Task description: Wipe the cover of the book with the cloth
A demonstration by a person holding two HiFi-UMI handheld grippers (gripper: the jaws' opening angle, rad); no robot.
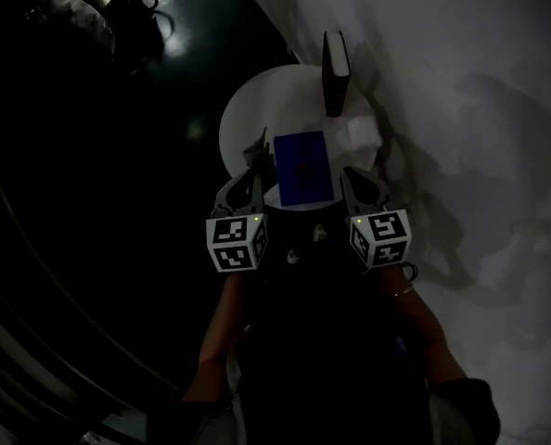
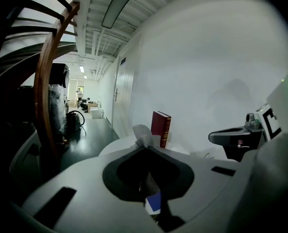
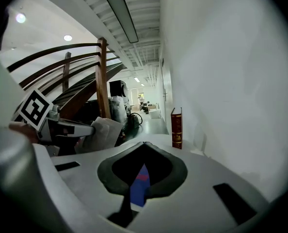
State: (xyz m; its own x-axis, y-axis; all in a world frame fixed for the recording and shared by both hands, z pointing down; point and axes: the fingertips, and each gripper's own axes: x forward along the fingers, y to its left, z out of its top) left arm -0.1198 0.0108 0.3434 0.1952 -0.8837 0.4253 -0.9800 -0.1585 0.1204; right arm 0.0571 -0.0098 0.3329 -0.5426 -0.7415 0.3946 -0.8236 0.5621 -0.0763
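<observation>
A blue book [image 1: 303, 167] lies flat on the round white table [image 1: 257, 109], between my two grippers. My left gripper [image 1: 253, 174] stands at the book's left edge, shut on a pale grey cloth [image 1: 257, 148]. That cloth [image 2: 143, 135] sticks up past the joined tips in the left gripper view, and the right gripper view shows it [image 3: 103, 133] bunched at the left. My right gripper [image 1: 350, 178] sits at the book's right edge with its jaws together. Through their opening a strip of the blue book [image 3: 139, 188] shows underneath.
A dark red book [image 1: 336, 72] stands upright at the table's far side, close to the white wall [image 1: 461, 109] on the right. Dark glossy floor [image 1: 118, 156] lies to the left, with a black bag [image 1: 132, 7] farther off. A wooden stair post [image 3: 103, 81] rises at the left.
</observation>
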